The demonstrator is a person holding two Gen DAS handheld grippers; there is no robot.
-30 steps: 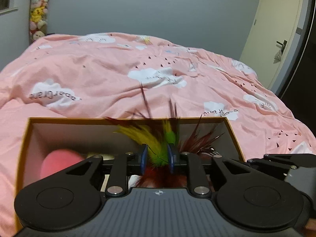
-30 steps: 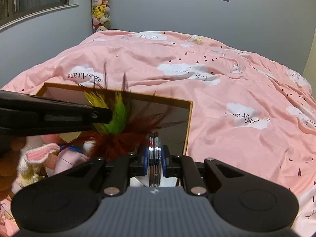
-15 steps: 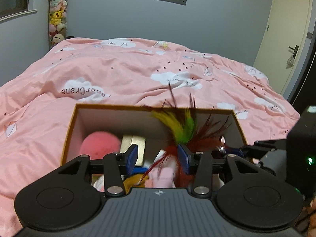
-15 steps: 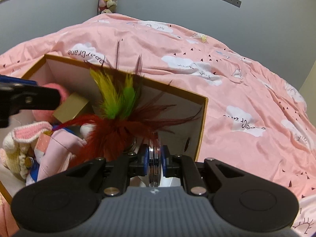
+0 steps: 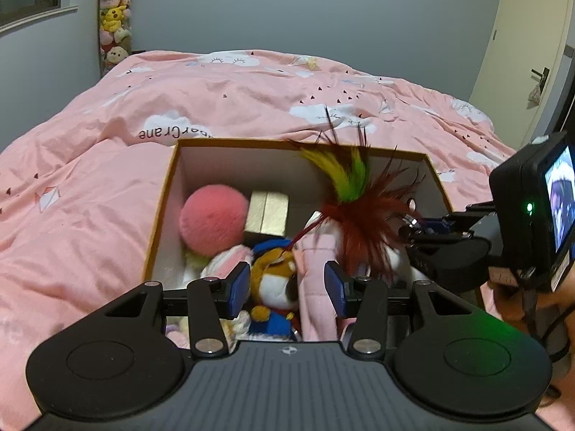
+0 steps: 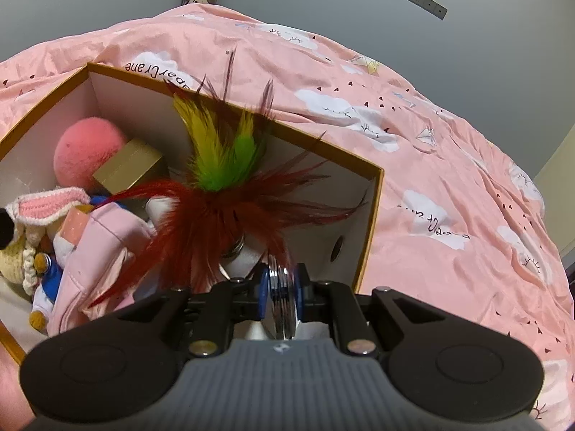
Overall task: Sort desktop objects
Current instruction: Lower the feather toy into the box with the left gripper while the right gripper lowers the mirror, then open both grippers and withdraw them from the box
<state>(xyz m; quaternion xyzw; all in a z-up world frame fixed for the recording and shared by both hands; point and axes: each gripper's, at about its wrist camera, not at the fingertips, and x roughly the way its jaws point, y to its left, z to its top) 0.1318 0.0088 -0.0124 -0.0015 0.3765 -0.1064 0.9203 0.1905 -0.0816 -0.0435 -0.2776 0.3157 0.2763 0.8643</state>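
A feather shuttlecock (image 6: 230, 186) with red, yellow and green feathers and a stacked metal disc base stands inside the orange-rimmed cardboard box (image 6: 373, 215). My right gripper (image 6: 282, 287) is shut on its metal discs (image 6: 282, 298), low at the box's right end. The shuttlecock also shows in the left wrist view (image 5: 355, 201), with the right gripper (image 5: 427, 230) beside it. My left gripper (image 5: 287, 287) is open and empty, above the near side of the box (image 5: 169, 186).
The box holds a pink plush ball (image 5: 214, 219), a gold box (image 5: 267, 212), a pink garment (image 5: 318, 287), a plush toy in blue (image 5: 275, 287) and a crocheted bunny (image 6: 32, 222). It sits on a pink bed cover (image 5: 90, 179). A door (image 5: 521, 54) is at right.
My left gripper let go of the feathers, opened and pulled back and up. My right gripper lowered the shuttlecock deeper into the box, tilting down.
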